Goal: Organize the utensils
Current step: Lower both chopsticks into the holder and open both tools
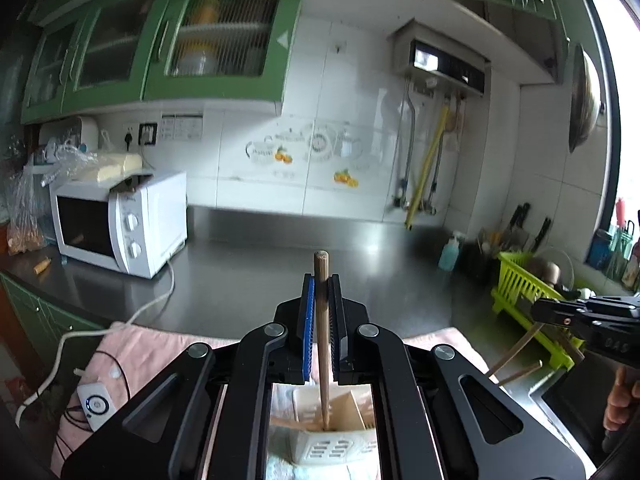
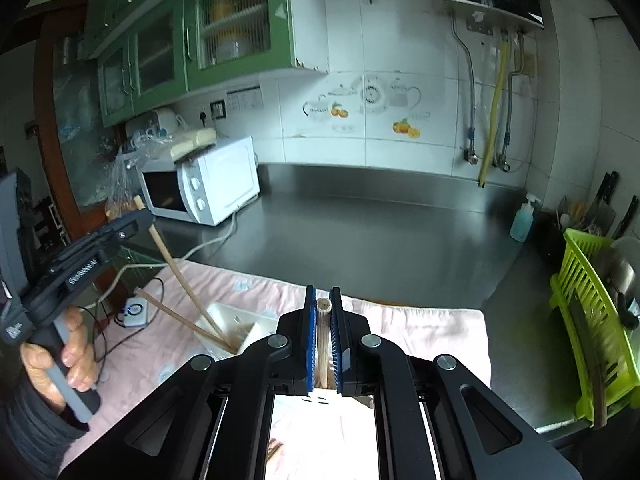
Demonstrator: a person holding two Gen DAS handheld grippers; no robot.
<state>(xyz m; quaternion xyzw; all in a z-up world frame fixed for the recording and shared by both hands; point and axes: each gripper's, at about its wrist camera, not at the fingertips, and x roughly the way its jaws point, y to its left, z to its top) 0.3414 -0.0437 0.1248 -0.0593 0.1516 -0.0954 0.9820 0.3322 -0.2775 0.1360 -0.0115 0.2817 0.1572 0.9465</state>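
My left gripper (image 1: pixel 321 280) is shut on a wooden chopstick (image 1: pixel 322 320) whose lower end reaches down into a white utensil holder (image 1: pixel 332 446) on the pink cloth (image 1: pixel 120 360). In the right wrist view the same chopstick (image 2: pixel 176 268) slants from the left gripper (image 2: pixel 138 210) into the holder (image 2: pixel 232 320), beside another chopstick (image 2: pixel 176 316) leaning in it. My right gripper (image 2: pixel 323 300) is shut on a wooden chopstick (image 2: pixel 323 332), seen end-on. It shows at the right edge of the left wrist view (image 1: pixel 538 312), with a chopstick (image 1: pixel 514 352) below it.
A white microwave (image 1: pixel 120 224) with a trailing cord stands at the left of the steel counter (image 1: pixel 280 272). A green dish rack (image 2: pixel 592 320), a blue soap bottle (image 2: pixel 522 220) and knives stand at the right. A small white device (image 2: pixel 134 314) lies on the cloth.
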